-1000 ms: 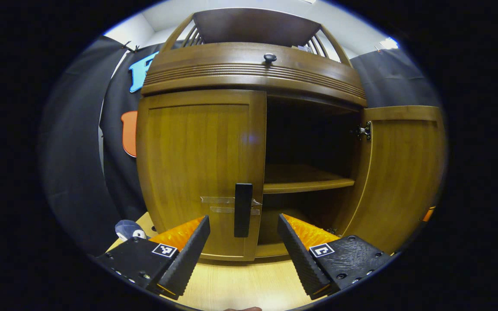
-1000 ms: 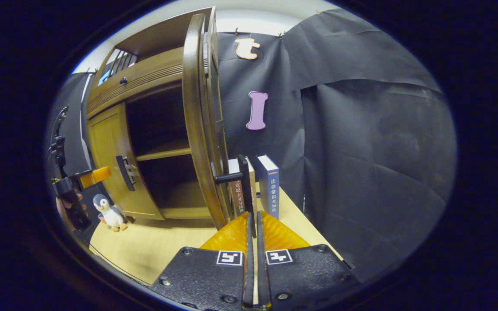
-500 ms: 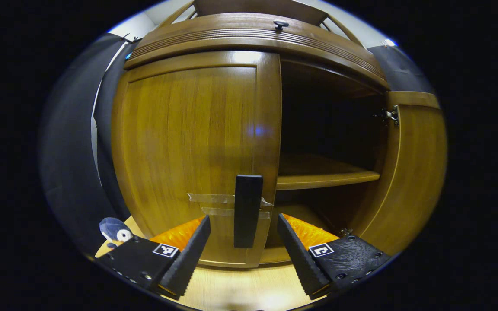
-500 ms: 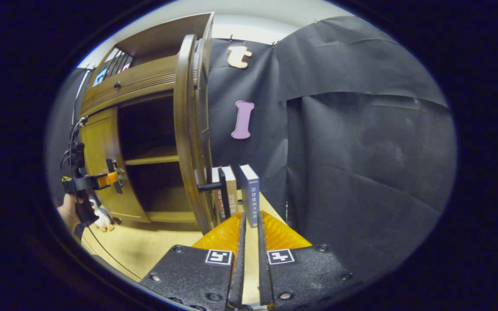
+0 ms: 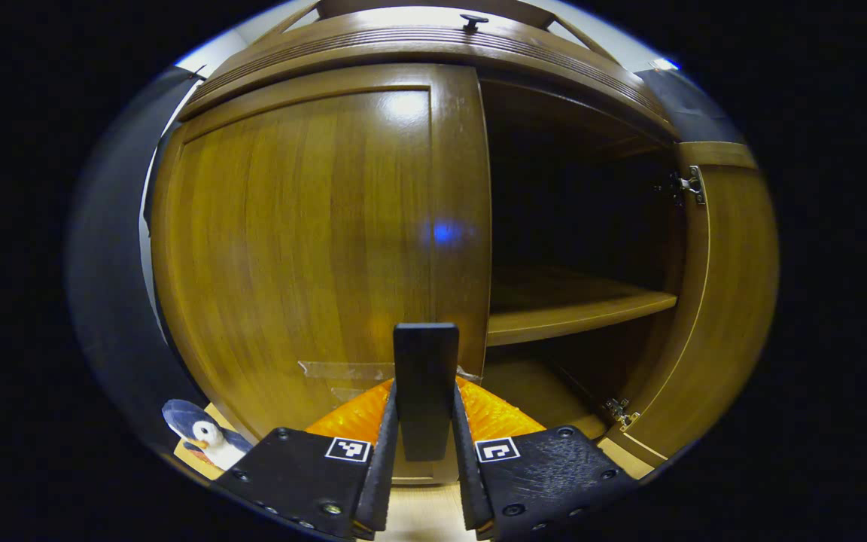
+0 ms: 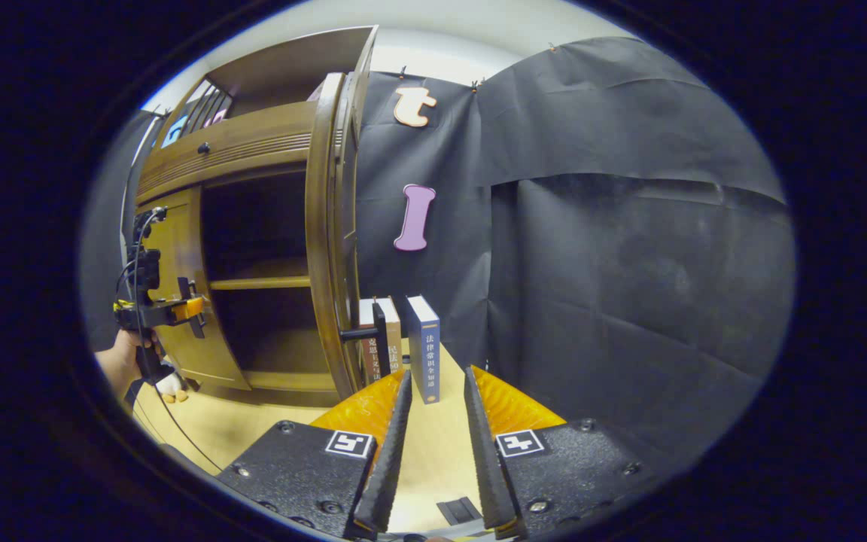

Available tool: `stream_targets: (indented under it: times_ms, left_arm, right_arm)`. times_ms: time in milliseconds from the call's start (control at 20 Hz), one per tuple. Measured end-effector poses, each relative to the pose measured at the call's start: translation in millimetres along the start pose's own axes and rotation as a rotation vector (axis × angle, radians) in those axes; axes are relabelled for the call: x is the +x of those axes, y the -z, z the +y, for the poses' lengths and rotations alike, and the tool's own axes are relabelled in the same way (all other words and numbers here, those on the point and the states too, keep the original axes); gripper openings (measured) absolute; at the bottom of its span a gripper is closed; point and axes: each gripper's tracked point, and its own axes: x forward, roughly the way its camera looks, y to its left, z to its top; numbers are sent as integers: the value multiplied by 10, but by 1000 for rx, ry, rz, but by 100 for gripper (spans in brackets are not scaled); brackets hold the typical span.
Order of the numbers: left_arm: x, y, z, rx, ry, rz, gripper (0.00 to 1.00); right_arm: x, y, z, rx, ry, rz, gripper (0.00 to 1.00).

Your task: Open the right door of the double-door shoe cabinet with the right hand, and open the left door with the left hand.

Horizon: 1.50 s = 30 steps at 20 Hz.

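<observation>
1. Two doors front the shoe cabinet [image 5: 433, 53], the landmark here: in the left gripper view its left door [image 5: 290, 241] lies closed against the frame, and its right door [image 5: 727, 301] is swung wide open on its hinges.
2. At the cabinet's lower left corner, a penguin plush toy [image 5: 204, 440] sits on the surface [image 6: 268, 429].
3. On the left door's inner edge, the black left-door handle [image 5: 424, 388] stands upright, and the left tool [image 5: 424, 444] is clamped on it, one finger pressing each side.
4. Inside the cabinet, behind the open right half, a wooden shelf [image 5: 576, 312] crosses the dark interior.
5. In the right gripper view, the left tool [image 6: 177, 310] shows at the cabinet's left door, held by a hand [image 6: 129, 354].
6. That view shows the right door [image 6: 328, 233] edge-on, with its black right-door handle [image 6: 377, 339] sticking out from the outer face.
7. Just beside the open right door, away from the cabinet, books [image 6: 411, 346] stand upright on the surface.
8. Nearer the camera than the cabinet, the right tool [image 6: 433, 452] has its fingers spread apart, holding nothing, clear of the right door's handle.
</observation>
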Motion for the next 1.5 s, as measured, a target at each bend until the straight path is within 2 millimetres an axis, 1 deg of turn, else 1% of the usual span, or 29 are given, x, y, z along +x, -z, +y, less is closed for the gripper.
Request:
stream_targets:
  times_ms: [50,200,250,350,450,550,650,750,1100,1300,1400,1500]
  left_arm:
    - [-116,-11,-11,-2,-2,-1,33]
    - [-109,-5,-8,-2,11,1,32]
    - [-119,-15,-17,0,14,6,29]
    - [-142,-2,-5,-9,5,23,29]
    - [-187,18,0,-18,-3,33,29]
    - [-282,41,9,-26,-2,38,29]
    - [-396,71,28,-32,-8,50,29]
    - [-511,90,49,-34,-14,52,29]
    - [-872,158,152,-47,-46,59,29]
    - [-997,191,209,-59,-68,60,29]
    - [-1051,200,246,-52,-104,56,29]
    - [-1109,222,346,-57,-159,60,29]
  right_arm:
    - [-10,-17,4,3,2,-4,47]
    - [-48,-31,53,11,-1,-11,47]
    - [-59,-27,65,8,-2,-10,47]
    - [-84,17,121,-6,-18,4,48]
    - [-112,-15,163,-19,-27,-5,48]
    - [-137,-56,230,-25,-41,-19,48]
    - [-164,-32,316,-33,-69,-19,48]
    - [-175,5,361,-47,-82,-12,48]
    - [-211,24,548,-66,-141,-1,48]
    - [-217,64,678,-78,-174,4,48]
    - [-217,93,791,-73,-199,9,48]
    - [-226,131,920,-80,-230,15,48]
